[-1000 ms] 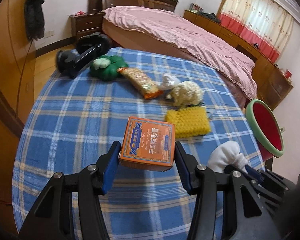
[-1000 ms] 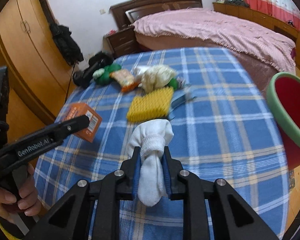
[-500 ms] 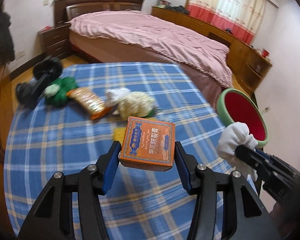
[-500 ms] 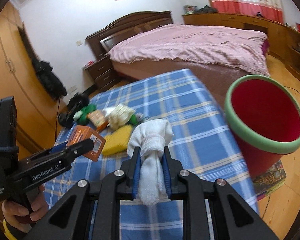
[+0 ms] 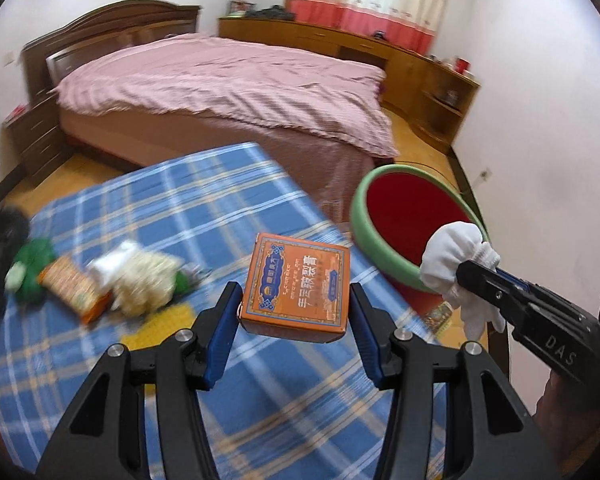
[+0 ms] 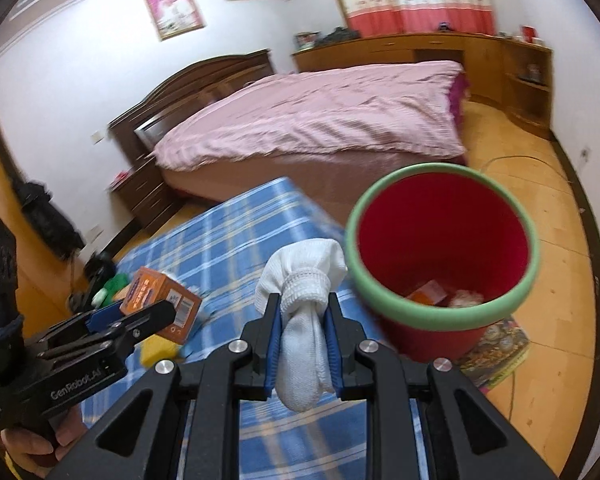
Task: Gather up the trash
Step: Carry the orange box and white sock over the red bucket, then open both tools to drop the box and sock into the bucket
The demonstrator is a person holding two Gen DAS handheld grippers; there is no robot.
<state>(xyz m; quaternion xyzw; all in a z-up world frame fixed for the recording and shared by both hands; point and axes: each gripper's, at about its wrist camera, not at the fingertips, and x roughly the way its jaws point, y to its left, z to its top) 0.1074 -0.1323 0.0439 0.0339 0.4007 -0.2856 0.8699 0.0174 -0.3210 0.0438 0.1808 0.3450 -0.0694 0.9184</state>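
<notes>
Left hand: your left gripper [image 5: 294,320] has its fingers [image 5: 222,324] clamped on the sides of the orange box [image 5: 298,282], which is lifted off the blue plaid surface [image 5: 172,208] and not yet over the bin.
Right hand: your right gripper [image 6: 302,338] has its fingers nearly together, pinching the white sock [image 6: 304,300] at its bunched neck; the sock hangs just beside the bin's near rim.
Bin: the red bin with the green rim [image 6: 440,240] stands on the floor past the corner of the surface; an orange packet and something pale already lie at its bottom, so you have made some deposits.
In hand: two pieces are picked up, neither dropped in.
Left on the surface: a yellow sponge [image 6: 158,350], a cream bundle [image 5: 144,280], an orange snack wrapper [image 5: 70,284] and a green item [image 5: 30,268], all blurred.
Judgement: you are roughly midway; release both pieces over the bin, then return for the rest.
</notes>
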